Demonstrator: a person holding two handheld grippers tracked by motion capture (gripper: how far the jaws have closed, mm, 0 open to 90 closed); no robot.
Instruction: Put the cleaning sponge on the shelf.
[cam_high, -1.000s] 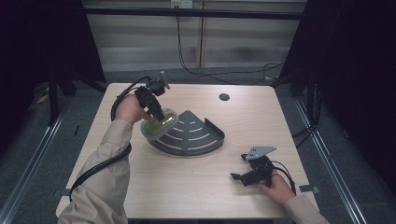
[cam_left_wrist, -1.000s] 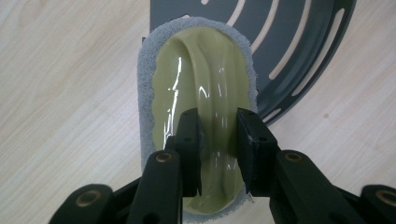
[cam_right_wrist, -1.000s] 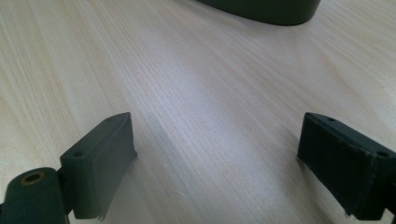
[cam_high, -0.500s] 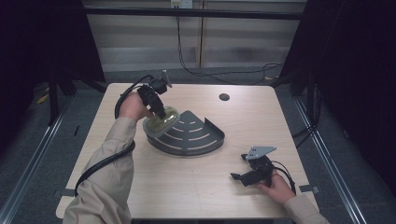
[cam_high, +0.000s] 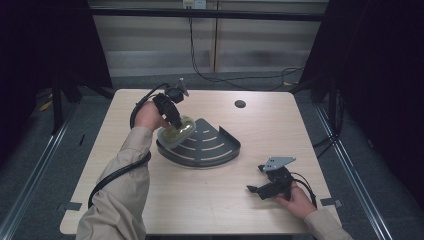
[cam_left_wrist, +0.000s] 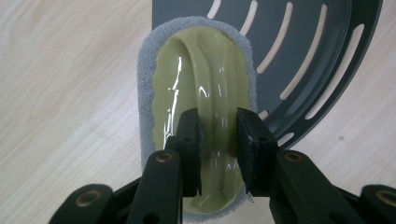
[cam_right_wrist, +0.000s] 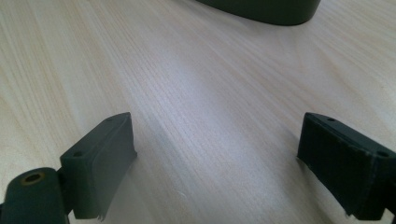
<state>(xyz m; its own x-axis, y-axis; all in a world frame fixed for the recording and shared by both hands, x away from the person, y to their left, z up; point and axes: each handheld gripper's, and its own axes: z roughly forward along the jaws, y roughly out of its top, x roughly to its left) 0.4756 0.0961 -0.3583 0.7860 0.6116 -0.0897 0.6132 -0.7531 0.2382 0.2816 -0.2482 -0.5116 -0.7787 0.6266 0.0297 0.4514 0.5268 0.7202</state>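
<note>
Examining the scrubbing pad (cam_left_wrist: 198, 88) first, we find an oval item with a glossy olive-green plastic top and a raised central handle ridge, backed by a grey abrasive sponge layer that shows as a rim around it. In the left gripper view it lies partly over the straight edge of the dark grey slotted corner rack (cam_left_wrist: 303, 51), with its other part over bare wood. In the high view the pad (cam_high: 176, 131) sits at the left end of the rack (cam_high: 210, 145), tilted, near the middle of the table.

We record the left gripper (cam_left_wrist: 218, 140) as clamped on the pad's handle ridge, one black jaw on either side of it. In the high view that gripper (cam_high: 172, 112) points downward from the person's left hand (cam_high: 148, 115), a black cable looping from it along the beige sleeve (cam_high: 125, 190).

We record the right gripper (cam_right_wrist: 219, 154) with its jaws spread wide and nothing between them, above bare wood, the rack's curved wall (cam_right_wrist: 261, 9) at the top of its view. In the high view it (cam_high: 260, 189) lies low at the table's near right, well apart from the rack, held by the right hand (cam_high: 295, 197).

The light wooden table (cam_high: 240, 210) also bears a small dark round grommet (cam_high: 240, 104) near its far edge.
</note>
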